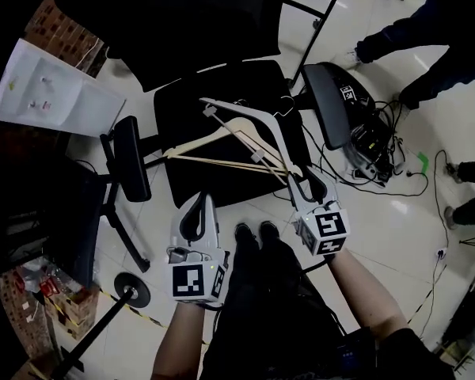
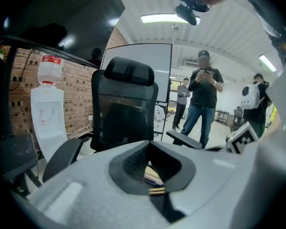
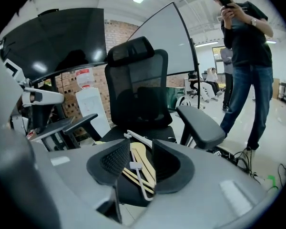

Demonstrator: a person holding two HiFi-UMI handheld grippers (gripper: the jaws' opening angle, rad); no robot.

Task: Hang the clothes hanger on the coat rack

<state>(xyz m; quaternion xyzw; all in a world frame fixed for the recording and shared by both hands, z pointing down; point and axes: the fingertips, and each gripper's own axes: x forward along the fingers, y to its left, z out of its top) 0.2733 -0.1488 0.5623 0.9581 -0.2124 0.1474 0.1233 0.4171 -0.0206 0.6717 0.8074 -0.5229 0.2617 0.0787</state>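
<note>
Lower your right hand-held gripper point(image 1: 307, 182), jaws spread and empty, around one arm of the pale wooden clothes hanger point(image 1: 202, 138) on the black office chair's seat point(image 1: 190, 105), then squeeze gently; your left hand-held gripper point(image 1: 199, 210) is pressed together, empty.

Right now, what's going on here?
A person with a gripper in each hand stands over an office chair. A wooden hanger and a white hanger lie on its seat. The right gripper is at the seat's front edge, fingers open, with the hangers' ends between them but not clamped. The left gripper is beside it, short of the seat, shut and empty. No hanger has been lifted yet.
</note>
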